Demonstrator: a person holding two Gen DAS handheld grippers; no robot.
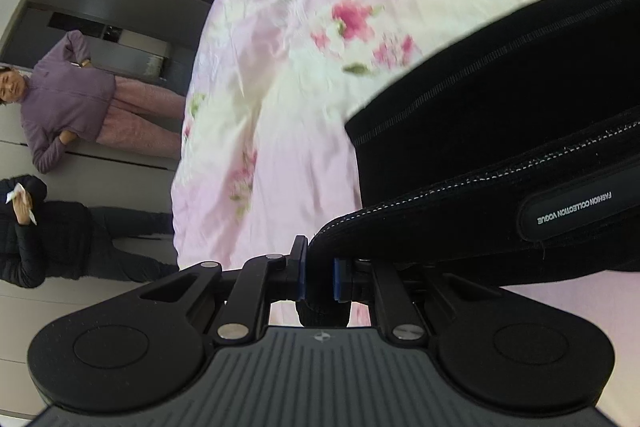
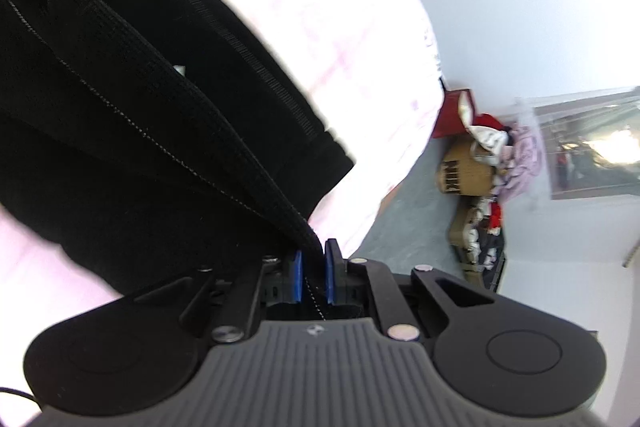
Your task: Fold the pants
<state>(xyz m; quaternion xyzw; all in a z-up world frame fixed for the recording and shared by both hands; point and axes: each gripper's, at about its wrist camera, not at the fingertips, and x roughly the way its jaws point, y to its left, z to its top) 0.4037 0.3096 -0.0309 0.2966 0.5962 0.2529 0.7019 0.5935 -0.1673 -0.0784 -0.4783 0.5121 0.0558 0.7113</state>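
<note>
While the black pants (image 1: 500,131) hang lifted over the bed (image 1: 280,107) and its floral sheet, the left tool (image 1: 319,277) and right tool (image 2: 312,281) each clench a waistband corner.

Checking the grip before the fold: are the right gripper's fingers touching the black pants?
Touching. The right wrist view shows the right gripper with its blue-padded fingers closed on a stitched edge of the black pants.

Floral bedspread (image 1: 304,75), grey floor (image 2: 416,211)
</note>
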